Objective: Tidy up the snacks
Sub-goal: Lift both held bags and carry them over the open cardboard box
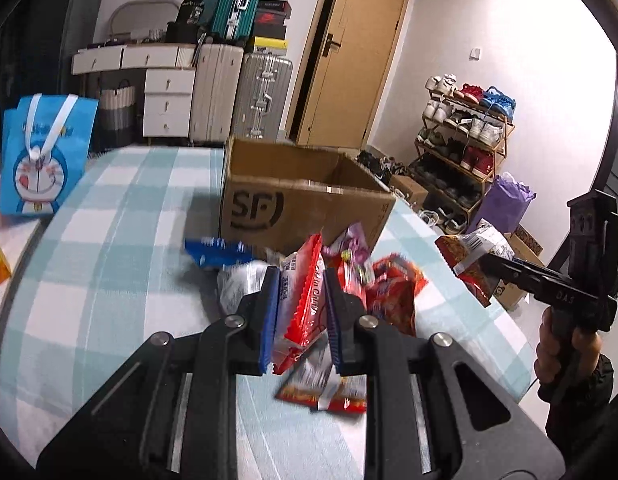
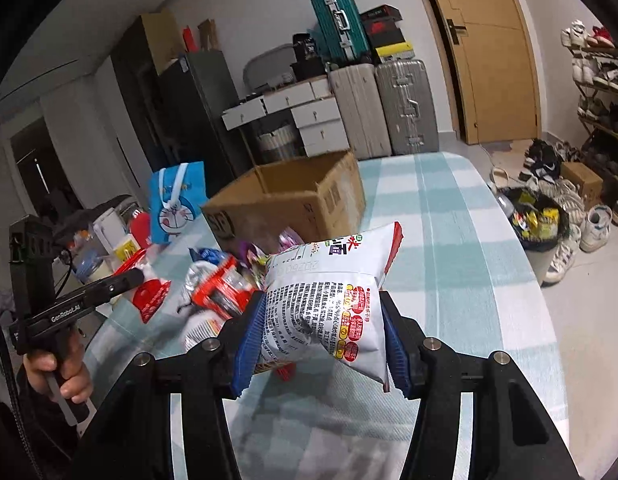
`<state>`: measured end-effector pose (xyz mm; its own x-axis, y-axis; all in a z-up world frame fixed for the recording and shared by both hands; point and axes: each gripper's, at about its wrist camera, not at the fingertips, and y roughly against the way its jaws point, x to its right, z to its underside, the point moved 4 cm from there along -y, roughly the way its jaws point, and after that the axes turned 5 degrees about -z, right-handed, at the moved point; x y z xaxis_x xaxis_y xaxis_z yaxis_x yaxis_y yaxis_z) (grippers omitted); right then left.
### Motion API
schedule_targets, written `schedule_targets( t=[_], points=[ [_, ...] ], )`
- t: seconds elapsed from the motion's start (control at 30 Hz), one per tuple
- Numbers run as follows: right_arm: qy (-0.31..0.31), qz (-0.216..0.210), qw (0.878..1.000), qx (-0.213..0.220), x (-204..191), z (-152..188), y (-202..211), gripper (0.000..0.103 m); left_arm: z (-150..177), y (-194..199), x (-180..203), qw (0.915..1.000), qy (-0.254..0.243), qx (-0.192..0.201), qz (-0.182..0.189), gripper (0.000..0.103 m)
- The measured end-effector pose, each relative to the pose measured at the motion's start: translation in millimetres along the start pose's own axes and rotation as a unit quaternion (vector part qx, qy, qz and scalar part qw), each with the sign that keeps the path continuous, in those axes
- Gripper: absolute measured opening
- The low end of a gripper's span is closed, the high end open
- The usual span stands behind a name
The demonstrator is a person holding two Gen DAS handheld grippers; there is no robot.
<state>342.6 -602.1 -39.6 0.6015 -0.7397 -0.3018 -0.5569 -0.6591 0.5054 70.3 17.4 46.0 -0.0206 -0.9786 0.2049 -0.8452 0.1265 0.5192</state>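
My left gripper (image 1: 301, 312) is shut on a red and white snack packet (image 1: 305, 300), held above the checked tablecloth (image 1: 121, 248). My right gripper (image 2: 321, 340) is shut on a white snack bag with red labels (image 2: 329, 300), lifted off the table. That bag also shows in the left wrist view (image 1: 473, 260), in front of the right gripper (image 1: 489, 260). The left gripper shows at the left of the right wrist view (image 2: 139, 276). An open cardboard box marked SF (image 1: 305, 196) stands behind a pile of loose snack packets (image 1: 389, 292). The box also shows in the right wrist view (image 2: 293, 196).
A blue cartoon gift bag (image 1: 41, 156) stands at the table's left edge. A red packet (image 1: 329, 392) lies under my left gripper. A bin (image 2: 537, 220) and shoes (image 2: 569, 216) sit on the floor to the right, with a shoe rack (image 1: 461, 148) and suitcases (image 1: 237, 96) behind.
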Motion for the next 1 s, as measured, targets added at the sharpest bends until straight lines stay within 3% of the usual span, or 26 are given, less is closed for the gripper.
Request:
schedule_targets(
  t=[0.57, 0.77, 1.0],
  points=[
    [0.019, -0.007, 0.999, 0.03, -37, -83, -39, 0.054, -96, -13, 11, 0.9987, -0.011, 0.045, -0.021, 0.018],
    [0.019, -0.004, 0.999, 0.028, -41, -103, -63, 0.054, -121, -39, 16, 0.9987, -0.013, 0.045, -0.02, 0.018],
    [0.009, -0.002, 1.0, 0.025, -39, -119, -94, 0.055, -134, -97, 12, 0.9992, -0.008, 0.029, -0.025, 0.018]
  ],
)
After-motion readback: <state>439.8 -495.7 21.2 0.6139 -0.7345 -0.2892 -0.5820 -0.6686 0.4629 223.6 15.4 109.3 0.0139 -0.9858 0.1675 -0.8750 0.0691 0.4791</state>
